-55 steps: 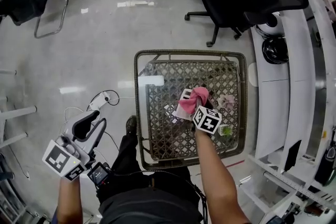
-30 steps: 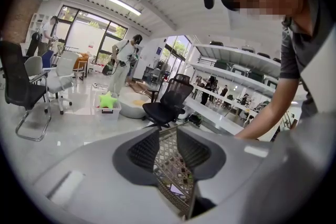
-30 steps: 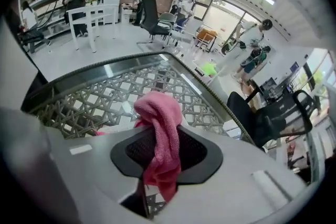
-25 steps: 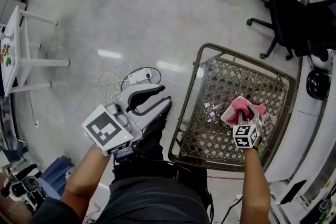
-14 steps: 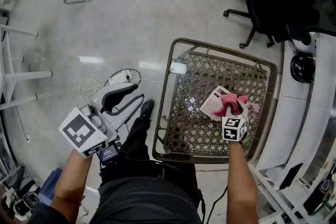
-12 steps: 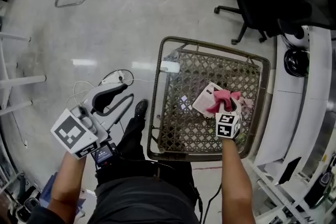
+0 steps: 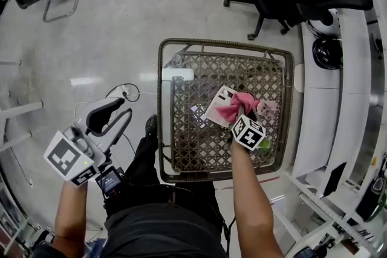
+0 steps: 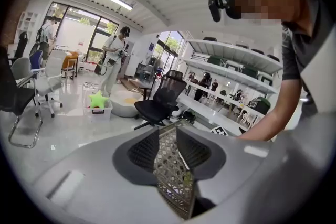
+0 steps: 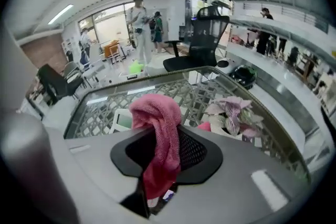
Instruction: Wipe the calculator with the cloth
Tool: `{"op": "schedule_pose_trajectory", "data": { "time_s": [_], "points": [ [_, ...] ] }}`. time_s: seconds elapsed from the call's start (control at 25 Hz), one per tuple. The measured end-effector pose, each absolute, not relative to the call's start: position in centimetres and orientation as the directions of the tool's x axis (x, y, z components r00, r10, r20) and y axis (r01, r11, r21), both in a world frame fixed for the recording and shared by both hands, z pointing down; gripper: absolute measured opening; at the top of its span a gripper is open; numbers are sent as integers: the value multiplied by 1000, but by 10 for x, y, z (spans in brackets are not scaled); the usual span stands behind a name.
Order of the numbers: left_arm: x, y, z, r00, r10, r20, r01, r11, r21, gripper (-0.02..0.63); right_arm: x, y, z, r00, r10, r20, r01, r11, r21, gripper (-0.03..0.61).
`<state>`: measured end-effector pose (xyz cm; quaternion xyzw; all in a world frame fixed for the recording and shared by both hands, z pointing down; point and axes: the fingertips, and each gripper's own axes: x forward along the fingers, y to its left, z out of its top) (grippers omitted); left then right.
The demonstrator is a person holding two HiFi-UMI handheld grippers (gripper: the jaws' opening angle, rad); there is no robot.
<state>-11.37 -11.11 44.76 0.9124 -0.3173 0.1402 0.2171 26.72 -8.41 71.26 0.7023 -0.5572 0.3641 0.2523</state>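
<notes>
Counting: one pink terry cloth (image 9: 159, 128), one white rectangular calculator (image 7: 216, 107), one glass-topped wicker table (image 7: 164, 99), one small pink-leaved plant (image 9: 231, 113), two grippers. Right gripper (image 7: 240, 118) is clamping cloth mid-length, folded end drooping forward over jaws. Cloth is hanging at calculator's right edge, contact unclear. Calculator is lying flat mid-table, skewed. Left gripper (image 7: 117, 115) is hovering off table's left side, jaws parted, gripping nothing.
</notes>
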Motion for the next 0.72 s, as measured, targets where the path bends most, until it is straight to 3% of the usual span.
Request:
{"op": "schedule_pose_trajectory", "data": {
  "time_s": [0.36,0.72],
  "points": [
    [-118,-111,445,759,-522,389,-641,-703,308,109,238,-83,715,59,-605,794,-883,-403,-241,95],
    [-131,-109,448,749,-538,387,-655,-691,307,109,183,-96,719,-65,-614,787,-899,-307,-314,95]
  ]
}}
